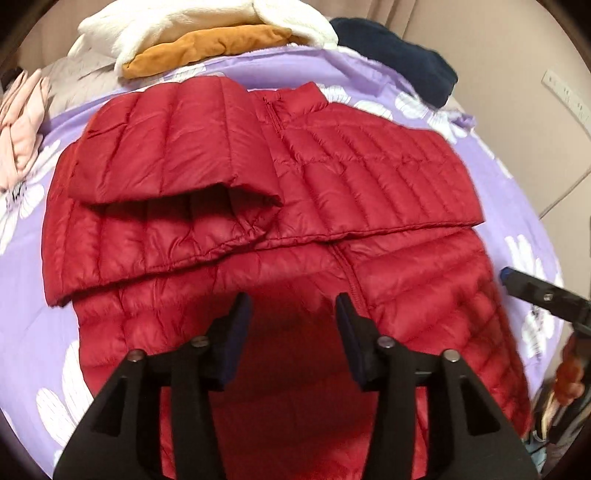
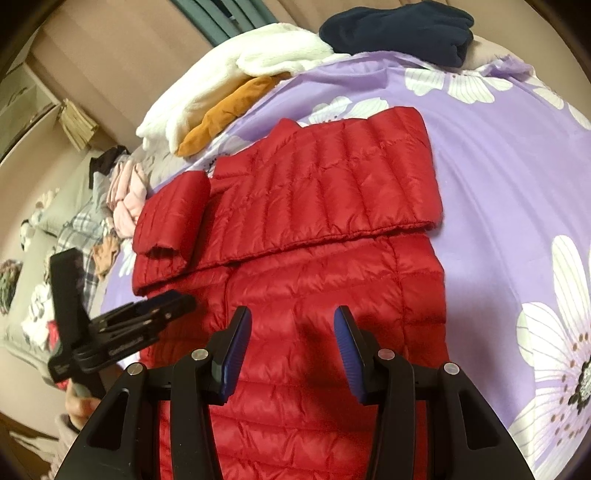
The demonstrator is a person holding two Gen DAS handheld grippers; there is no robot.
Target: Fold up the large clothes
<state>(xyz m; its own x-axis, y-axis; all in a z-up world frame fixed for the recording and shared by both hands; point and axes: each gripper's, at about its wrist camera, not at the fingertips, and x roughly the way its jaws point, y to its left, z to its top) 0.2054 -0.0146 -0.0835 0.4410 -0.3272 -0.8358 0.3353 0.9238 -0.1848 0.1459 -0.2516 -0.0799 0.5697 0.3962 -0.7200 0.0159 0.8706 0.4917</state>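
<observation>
Red jacket [image 1: 295,229] flat on bedspread [image 1: 509,155], sleeves folded across chest; left gripper [image 1: 293,314] and right gripper [image 2: 291,328] hover over lower half, jaws spread, empty; best pinch hem corners evenly, lift together, fold toward collar.

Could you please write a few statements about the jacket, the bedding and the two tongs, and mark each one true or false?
1. The red jacket lies on a purple flowered sheet. True.
2. The left tongs grip a sleeve. False: they are open with nothing between them.
3. The right tongs are open over the jacket. True.
4. The dark blue garment lies on top of the jacket. False: it lies apart, at the far edge.
</observation>
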